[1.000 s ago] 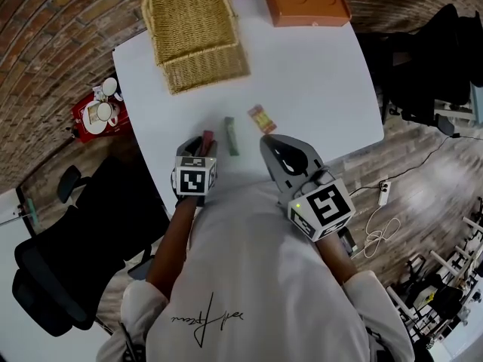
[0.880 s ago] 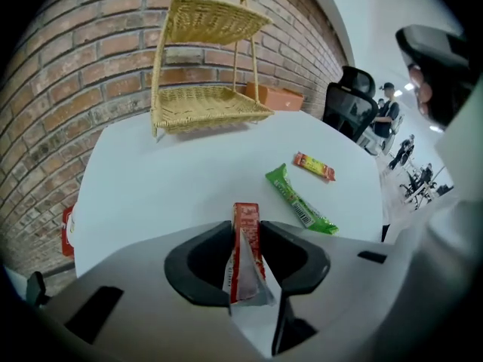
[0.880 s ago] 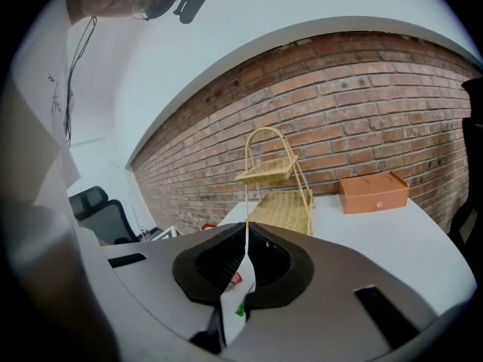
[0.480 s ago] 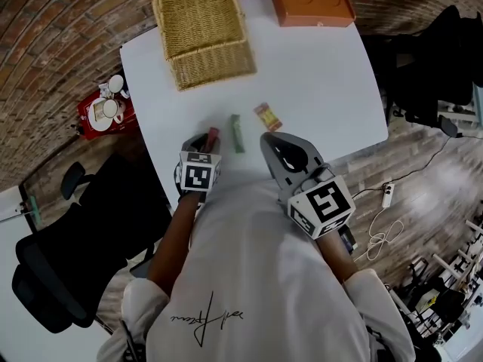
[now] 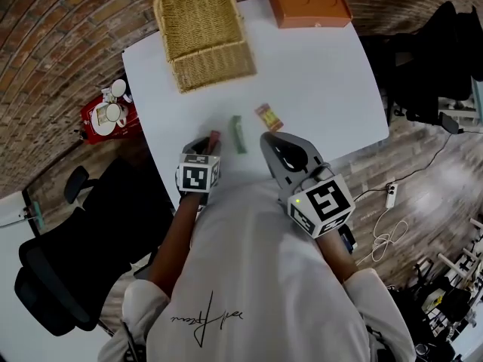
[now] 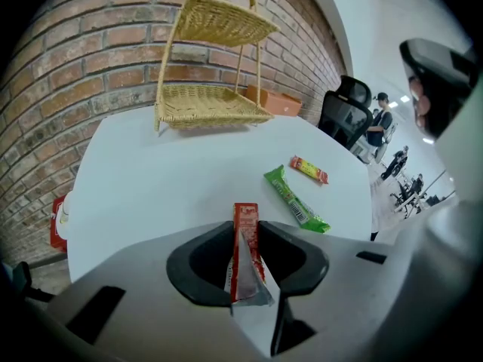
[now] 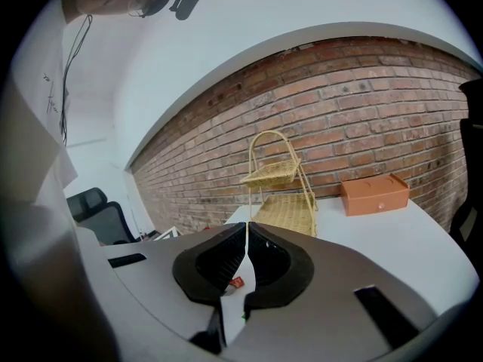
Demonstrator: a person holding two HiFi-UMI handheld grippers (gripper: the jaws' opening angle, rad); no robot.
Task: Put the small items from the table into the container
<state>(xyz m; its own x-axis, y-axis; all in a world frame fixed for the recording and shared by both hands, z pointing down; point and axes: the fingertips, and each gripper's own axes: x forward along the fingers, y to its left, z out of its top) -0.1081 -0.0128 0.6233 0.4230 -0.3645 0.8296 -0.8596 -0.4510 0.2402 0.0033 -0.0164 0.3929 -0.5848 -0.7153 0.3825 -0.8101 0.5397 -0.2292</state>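
**At the table's near edge: red packet in the left tongs**

Near the white table's (image 5: 317,74) front edge, the left tongs (image 5: 202,143) point steeply down, and their jaws are pressed on a red packet (image 6: 245,240) that stands on its edge between the tips. Just right of it, a green packet (image 5: 238,134) lies flat on the table. A small orange and yellow packet (image 5: 268,117) lies a little farther right, apart from the green one. The right tongs (image 7: 247,240) hover over the near edge beside these packets, with their jaws together and nothing between them. At the far left corner stands a two-tier wicker basket (image 5: 204,32), well apart from the packets. An orange box (image 5: 309,4) sits to its right along the far edge.
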